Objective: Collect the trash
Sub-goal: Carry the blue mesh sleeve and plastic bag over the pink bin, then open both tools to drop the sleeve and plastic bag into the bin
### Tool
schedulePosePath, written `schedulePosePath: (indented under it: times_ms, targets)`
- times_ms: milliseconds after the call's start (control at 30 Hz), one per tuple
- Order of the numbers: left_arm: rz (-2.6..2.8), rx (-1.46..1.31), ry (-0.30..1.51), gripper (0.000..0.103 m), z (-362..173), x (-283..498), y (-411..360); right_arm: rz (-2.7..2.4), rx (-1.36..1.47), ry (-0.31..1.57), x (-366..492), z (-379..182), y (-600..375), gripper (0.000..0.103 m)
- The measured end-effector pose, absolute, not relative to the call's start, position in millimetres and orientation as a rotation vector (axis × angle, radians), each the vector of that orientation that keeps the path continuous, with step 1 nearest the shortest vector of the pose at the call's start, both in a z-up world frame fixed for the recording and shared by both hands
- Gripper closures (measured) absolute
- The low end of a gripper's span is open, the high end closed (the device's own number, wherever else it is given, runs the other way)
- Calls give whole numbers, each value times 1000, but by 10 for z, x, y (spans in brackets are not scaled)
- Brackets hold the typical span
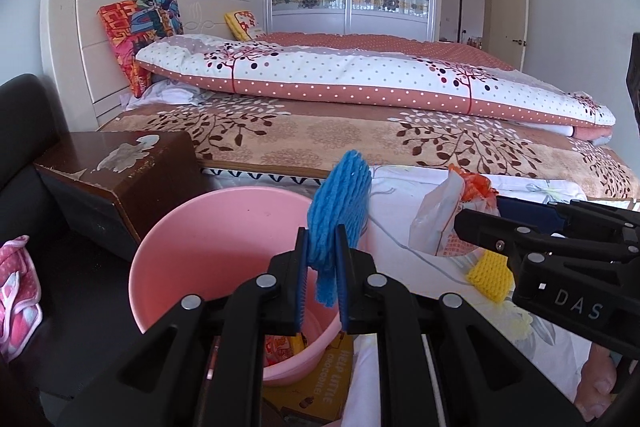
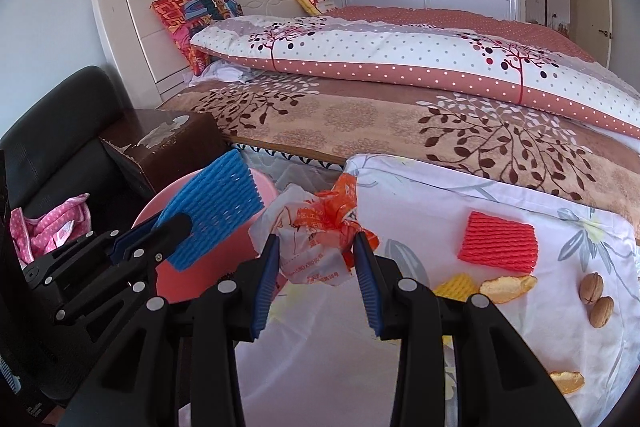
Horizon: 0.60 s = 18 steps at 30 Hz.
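Note:
My left gripper [image 1: 322, 239] is shut on a blue foam fruit net [image 1: 340, 199] and holds it over the rim of a pink bin [image 1: 192, 247]; the net [image 2: 212, 207] and bin [image 2: 176, 275] also show in the right wrist view. My right gripper [image 2: 316, 239] has its jaws around a crumpled white and orange plastic bag [image 2: 316, 239], which hangs between them above the white floral sheet [image 2: 440, 195]. The bag [image 1: 444, 211] and the right gripper [image 1: 464, 223] show in the left wrist view. A red foam net [image 2: 498, 241], a yellow foam net [image 2: 456, 285], orange peels [image 2: 508, 287] and two walnuts [image 2: 596, 301] lie on the sheet.
The bed [image 2: 360, 115] with a folded quilt [image 2: 400, 51] fills the background. A brown box [image 1: 116, 171] stands left of the bin. A black chair [image 2: 52, 139] with pink cloth [image 2: 44, 227] is at the far left. A yellow cardboard box [image 1: 316, 383] lies under the bin.

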<state>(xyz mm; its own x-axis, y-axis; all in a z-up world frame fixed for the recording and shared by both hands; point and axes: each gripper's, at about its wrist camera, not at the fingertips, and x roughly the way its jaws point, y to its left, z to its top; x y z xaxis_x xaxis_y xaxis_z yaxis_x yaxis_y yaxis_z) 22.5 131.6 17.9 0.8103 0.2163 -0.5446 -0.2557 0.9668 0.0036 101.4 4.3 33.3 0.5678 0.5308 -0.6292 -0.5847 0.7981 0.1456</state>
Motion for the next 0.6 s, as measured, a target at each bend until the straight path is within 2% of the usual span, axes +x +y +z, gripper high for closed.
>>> schedulePosePath:
  times_ms: [600]
  targets:
    - [367, -138, 638, 91, -76, 37, 1879, 761, -214, 732, 864, 174, 826, 66]
